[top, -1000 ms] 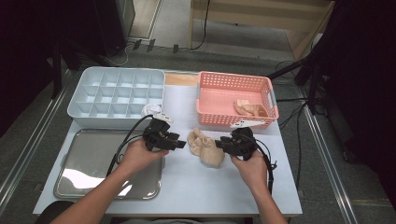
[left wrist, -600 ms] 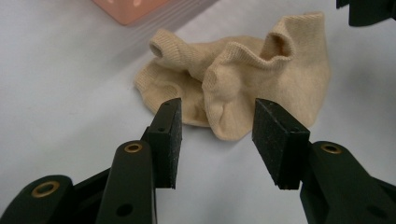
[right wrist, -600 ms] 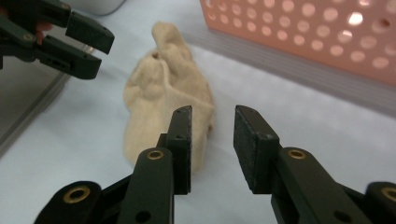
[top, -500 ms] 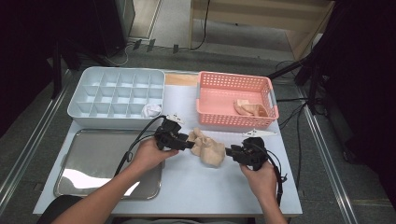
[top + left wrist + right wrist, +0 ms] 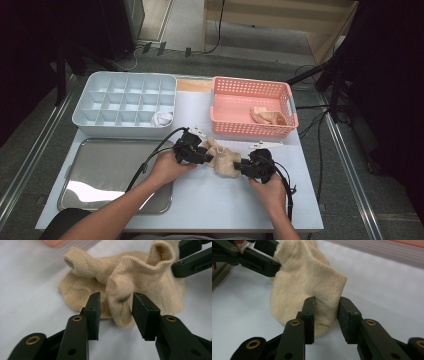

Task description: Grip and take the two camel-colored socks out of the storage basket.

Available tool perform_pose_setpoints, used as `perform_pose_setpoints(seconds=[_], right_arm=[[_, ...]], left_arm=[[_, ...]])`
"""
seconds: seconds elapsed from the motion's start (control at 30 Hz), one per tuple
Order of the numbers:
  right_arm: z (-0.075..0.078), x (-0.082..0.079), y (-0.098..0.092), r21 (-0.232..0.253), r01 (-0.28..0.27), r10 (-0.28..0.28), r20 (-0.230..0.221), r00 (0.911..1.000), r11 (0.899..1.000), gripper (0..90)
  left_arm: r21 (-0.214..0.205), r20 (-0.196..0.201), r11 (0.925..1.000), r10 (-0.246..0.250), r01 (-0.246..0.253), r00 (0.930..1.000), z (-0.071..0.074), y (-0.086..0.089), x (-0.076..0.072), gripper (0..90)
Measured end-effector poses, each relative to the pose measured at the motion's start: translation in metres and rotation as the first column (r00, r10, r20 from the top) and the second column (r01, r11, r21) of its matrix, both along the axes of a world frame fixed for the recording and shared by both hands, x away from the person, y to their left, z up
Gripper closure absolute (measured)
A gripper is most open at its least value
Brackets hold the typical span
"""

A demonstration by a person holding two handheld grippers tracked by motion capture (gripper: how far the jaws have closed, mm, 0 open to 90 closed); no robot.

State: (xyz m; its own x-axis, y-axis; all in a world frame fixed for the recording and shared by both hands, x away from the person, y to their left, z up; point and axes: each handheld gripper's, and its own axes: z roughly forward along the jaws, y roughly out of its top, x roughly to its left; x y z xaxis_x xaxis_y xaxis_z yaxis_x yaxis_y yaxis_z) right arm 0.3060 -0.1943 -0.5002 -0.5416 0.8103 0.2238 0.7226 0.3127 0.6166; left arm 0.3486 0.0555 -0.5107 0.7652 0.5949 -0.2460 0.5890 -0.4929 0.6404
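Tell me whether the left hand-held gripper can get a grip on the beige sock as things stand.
Probably yes. The left hand-held gripper already has a fold of the beige sock between its jaws, which have just been closing, with nothing in between. The right hand-held gripper works the sock's other end.

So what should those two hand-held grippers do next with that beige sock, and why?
Probably pinch shut on the beige sock. The left hand-held gripper, whose jaws have just been closing, has a fold of knit between its pads, with a gap on at least one side. The right hand-held gripper straddles the other end, also with a gap. The sock lies crumpled on the table, so a firm grip likely comes before any lifting.
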Motion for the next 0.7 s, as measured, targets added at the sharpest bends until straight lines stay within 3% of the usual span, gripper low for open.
perform_pose_setpoints(seconds=[0.17, 0.27, 0.4, 0.6, 0.7], right_arm=[[-0.002, 0.002, 0.004, 0.009, -0.009, 0.009, -0.006, 0.9999, 1.0, 74.8], [-0.002, 0.005, 0.006, 0.002, -0.015, 0.015, -0.007, 0.9999, 1.0, 81.2], [0.001, 0.005, 0.006, 0.005, -0.01, 0.01, -0.014, 0.9999, 1.0, 82.7], [0.017, -0.003, -0.001, 0.002, 0.001, -0.001, 0.006, 1.0, 1.0, 82.8], [0.021, -0.006, -0.003, 0.013, 0.005, -0.005, 0.0, 1.0, 1.0, 82.7]], left_arm=[[-0.001, 0.002, 0.9999, -0.012, 0.012, 0.9999, -0.003, 0.0, 0.0, 69.9], [-0.007, -0.003, 0.9994, -0.034, 0.034, 0.9994, -0.004, -0.002, -0.001, 83.3], [-0.019, -0.01, 0.9991, -0.038, 0.038, 0.9992, 0.001, 0.002, -0.001, 86.1], [-0.077, -0.021, 0.9968, -0.022, 0.02, 0.9995, 0.021, 0.018, -0.005, 86.8], [-0.082, -0.029, 0.9963, -0.028, 0.026, 0.9992, 0.026, 0.022, -0.009, 86.7]])
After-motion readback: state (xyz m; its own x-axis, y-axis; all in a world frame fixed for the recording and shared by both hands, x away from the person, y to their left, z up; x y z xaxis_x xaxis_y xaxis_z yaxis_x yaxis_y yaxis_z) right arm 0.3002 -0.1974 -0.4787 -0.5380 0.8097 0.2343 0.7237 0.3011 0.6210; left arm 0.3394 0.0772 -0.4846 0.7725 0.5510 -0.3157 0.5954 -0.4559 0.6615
